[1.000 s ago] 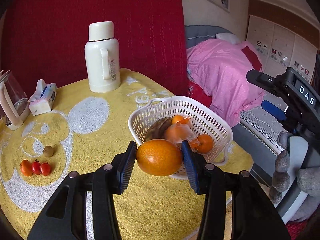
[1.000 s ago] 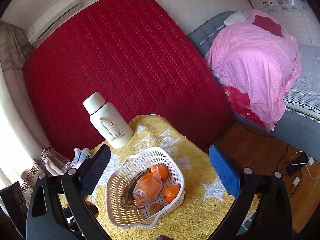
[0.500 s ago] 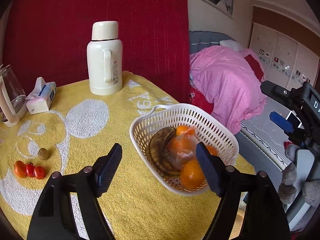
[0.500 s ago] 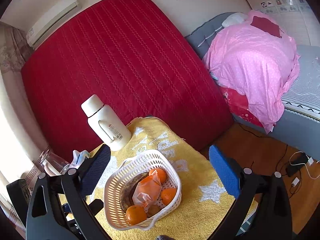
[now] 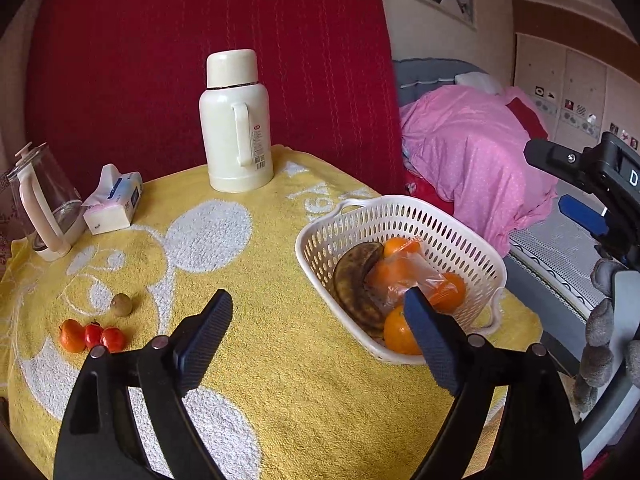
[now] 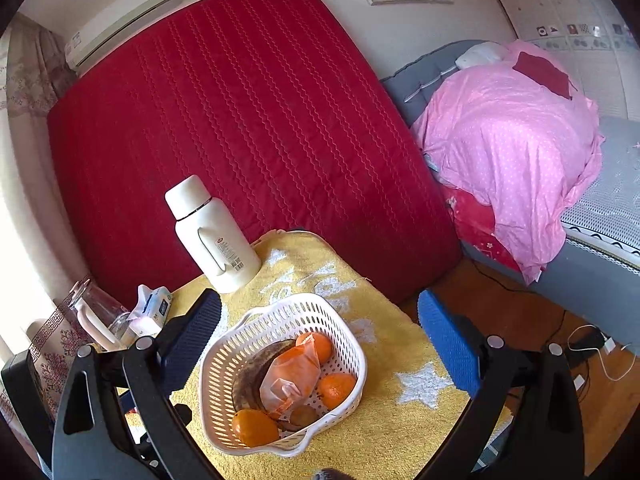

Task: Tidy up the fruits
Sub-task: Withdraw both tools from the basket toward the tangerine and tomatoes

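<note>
A white slotted basket [image 5: 464,236] [image 6: 344,332] sits on the yellow towel at the right. Inside lie a dark banana [image 5: 352,280], a clear bag of oranges [image 5: 404,276] [image 6: 292,376], loose oranges and one big orange [image 5: 398,334] [image 6: 254,426] at the near rim. My left gripper [image 5: 320,332] hovers just left of the basket, its jaws still opening, nothing between them. Three small red fruits [image 5: 92,336] and a brown kiwi [image 5: 121,305] rest on the towel at the left. My right gripper [image 6: 320,340] hangs open above the basket, empty.
A cream thermos [image 5: 236,124] stands at the back of the table. A tissue pack [image 5: 114,204] and a glass kettle [image 5: 44,204] sit at the back left. A red mattress leans behind. The table edge drops off right of the basket toward a bed with pink bedding [image 5: 472,152].
The left gripper let go of the big orange, which now lies in the basket's near end. Its jaws spread wide and the view shifted slightly left. The right gripper stayed open.
</note>
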`<state>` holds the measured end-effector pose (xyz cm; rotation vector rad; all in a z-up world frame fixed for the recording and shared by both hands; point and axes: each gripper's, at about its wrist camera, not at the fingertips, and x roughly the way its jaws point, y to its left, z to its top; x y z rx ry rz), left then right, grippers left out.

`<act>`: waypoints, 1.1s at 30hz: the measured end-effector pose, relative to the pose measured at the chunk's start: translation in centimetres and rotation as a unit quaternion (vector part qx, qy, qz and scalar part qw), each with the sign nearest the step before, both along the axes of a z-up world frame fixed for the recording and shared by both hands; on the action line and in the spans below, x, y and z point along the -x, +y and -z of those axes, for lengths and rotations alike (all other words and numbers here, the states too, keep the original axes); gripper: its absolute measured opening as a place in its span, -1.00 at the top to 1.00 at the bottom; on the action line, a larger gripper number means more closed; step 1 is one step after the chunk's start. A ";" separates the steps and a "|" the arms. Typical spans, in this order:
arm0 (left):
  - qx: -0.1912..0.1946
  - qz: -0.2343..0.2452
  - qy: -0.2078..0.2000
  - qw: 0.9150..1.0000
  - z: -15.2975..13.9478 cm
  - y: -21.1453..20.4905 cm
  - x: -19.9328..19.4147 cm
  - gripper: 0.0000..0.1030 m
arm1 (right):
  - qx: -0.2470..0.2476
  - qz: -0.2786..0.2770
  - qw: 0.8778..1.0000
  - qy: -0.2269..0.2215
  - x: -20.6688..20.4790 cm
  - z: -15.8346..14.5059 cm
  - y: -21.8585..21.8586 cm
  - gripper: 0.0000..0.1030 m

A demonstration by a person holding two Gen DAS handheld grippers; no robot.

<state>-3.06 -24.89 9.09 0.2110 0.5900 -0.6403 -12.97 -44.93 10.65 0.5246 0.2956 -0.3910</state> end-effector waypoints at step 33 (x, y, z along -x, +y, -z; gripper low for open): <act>-0.017 -0.047 0.025 0.998 2.0 3.0 -0.6 -0.71 | 0.043 -0.032 0.998 0.034 -1.7 1.1 2.8 -0.94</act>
